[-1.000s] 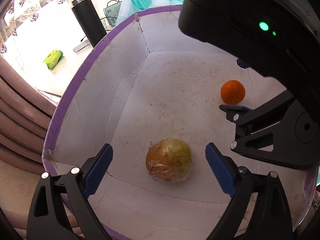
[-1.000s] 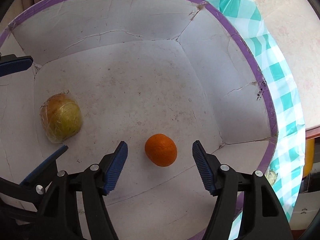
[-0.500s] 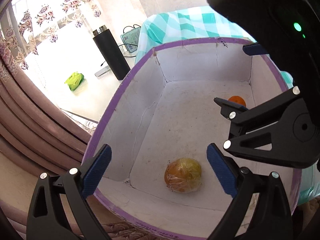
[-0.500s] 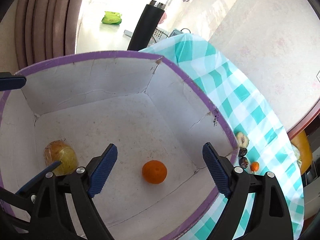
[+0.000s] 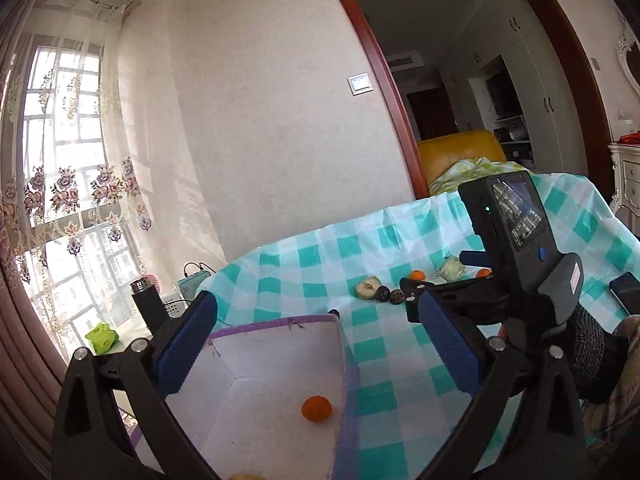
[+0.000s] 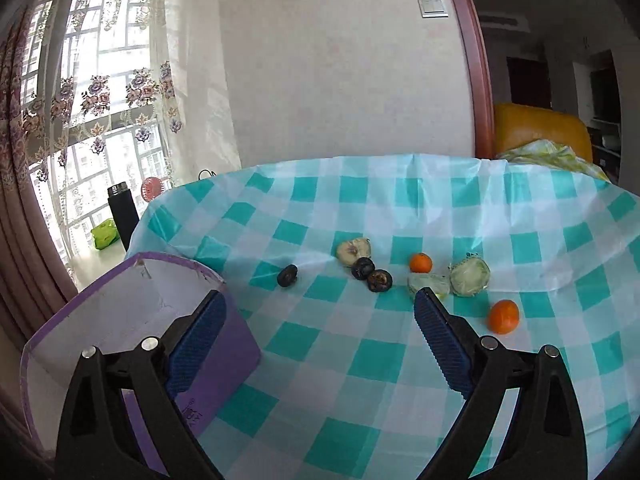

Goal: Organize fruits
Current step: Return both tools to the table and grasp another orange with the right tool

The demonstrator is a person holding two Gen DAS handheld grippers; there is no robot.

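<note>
Both the left gripper [image 5: 316,344] and the right gripper [image 6: 318,346] stand released with nothing between the pads, their jaws having just been opening, and both hover above the table. One orange [image 5: 316,409] lies in the box [image 5: 280,322]; beyond the right gripper two more oranges [image 6: 503,316], dark round fruits [image 6: 379,280] and pale cut fruit [image 6: 470,277] lie loose on the cloth [image 6: 360,360]. The oranges look light, firm and prone to roll, so a grip across the widest part seems best, gentler on the softer cut pieces.

Black hand-held gripper [image 6: 316,332] — blue ribbed pads [image 6: 440,344], silver screws.
</note>
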